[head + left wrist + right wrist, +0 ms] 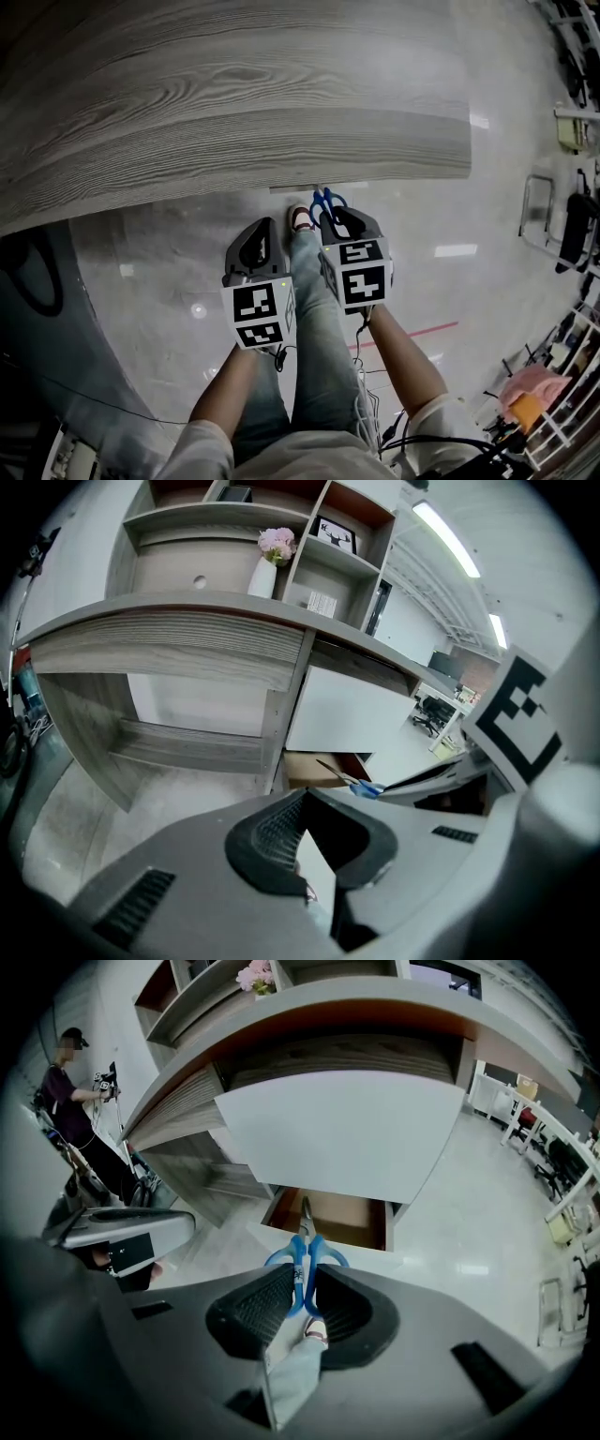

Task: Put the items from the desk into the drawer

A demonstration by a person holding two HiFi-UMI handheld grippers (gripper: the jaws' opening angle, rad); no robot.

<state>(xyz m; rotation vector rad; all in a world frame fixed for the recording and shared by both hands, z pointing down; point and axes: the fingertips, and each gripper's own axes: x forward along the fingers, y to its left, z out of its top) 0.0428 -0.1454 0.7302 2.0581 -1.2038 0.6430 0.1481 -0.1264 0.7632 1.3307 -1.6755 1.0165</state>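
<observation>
Holding the jaws of the left gripper (319,846) wide apart, gripping nothing, just hanging low in front of the desk (169,621). Over on the right, squeezing the jaws of the right gripper (300,1309) tight on the scissors (302,1252), pinching them by the blue handles, with the pointy tip aiming away toward the drawer (347,1218). Hanging the scissors in the air, near the drawer's front edge, not lying inside it yet. Showing the drawer pulled open under the desk, with a brown bottom and nothing lying on the part in view. Looking like the carrying step: bringing the scissors over to drop them in. Most likely needing next to be pushing the right gripper forward to get the scissors above the brown bottom, lowering a little, then opening the jaws. Needing care to be lifting the tip past the front edge first. Probably not needing the left gripper for that, maybe for shutting the drawer later.
</observation>
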